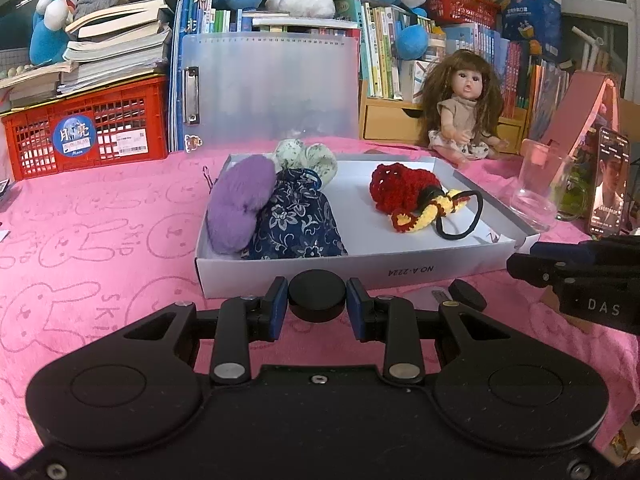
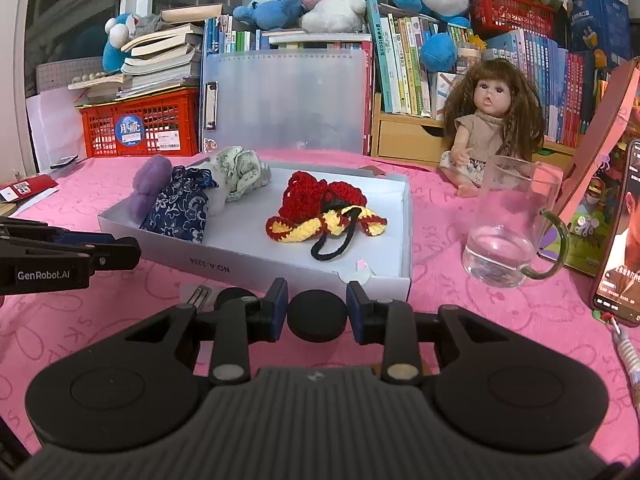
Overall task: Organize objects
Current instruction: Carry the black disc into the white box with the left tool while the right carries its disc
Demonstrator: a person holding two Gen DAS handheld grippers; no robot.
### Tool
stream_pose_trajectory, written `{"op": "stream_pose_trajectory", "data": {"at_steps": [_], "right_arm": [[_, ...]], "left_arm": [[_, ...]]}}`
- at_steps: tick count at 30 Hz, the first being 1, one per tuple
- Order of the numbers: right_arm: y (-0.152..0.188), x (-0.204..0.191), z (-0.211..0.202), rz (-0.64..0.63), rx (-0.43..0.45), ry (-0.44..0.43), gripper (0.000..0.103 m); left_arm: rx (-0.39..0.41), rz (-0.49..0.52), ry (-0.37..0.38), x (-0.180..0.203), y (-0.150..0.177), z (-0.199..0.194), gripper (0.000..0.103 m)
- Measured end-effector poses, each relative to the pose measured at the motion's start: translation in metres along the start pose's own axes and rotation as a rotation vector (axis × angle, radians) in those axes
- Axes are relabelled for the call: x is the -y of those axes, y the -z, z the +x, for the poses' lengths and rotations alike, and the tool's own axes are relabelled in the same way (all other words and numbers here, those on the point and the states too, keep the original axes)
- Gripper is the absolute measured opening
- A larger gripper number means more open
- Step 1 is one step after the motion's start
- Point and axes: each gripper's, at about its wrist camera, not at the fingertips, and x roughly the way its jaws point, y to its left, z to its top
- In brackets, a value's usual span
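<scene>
left gripper [image 1: 317, 309]: pads clamped on a black round cap, just short of the tray's near wall.
right gripper [image 2: 317, 309]: same, gripping a black disc [image 2: 317, 317].
tray [image 1: 400, 268]: purple pouch [image 1: 240, 208], navy floral bag [image 1: 296, 220], red crochet piece [image 1: 404, 192] w/ hair tie inside.
risk: right side swing could clip glass pitcher [image 2: 508, 224] or phone [image 2: 620, 236].
surface/room: pink bunny-print cloth [image 1: 100, 240]; books, plushies, doll [image 2: 494, 120] behind.

We see even, fairly bright indoor light, soft shadows, sharp focus, strong fisheye bending at edges, and dark corners.
</scene>
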Motion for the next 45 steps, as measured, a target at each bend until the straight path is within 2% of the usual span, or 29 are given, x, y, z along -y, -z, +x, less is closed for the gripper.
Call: {"op": "stream_pose_trajectory", "data": {"at_steps": [24,36,45], "right_arm": [[-0.017,0.009,0.001,0.038,0.024,0.018,0.037],[-0.028,0.017,0.008,0.055,0.046,0.037,0.037],[-0.036,0.026,0.026,0.106,0.027,0.035,0.037]], "left_arm": [[0.048,-0.017,0.027,0.002,-0.027,0.004,0.030],[0.054,-0.087,0.065,-0.004,-0.036,0.023,0.030],[0.058,-0.081,0.077,0.000,-0.038,0.041,0.030]]}}
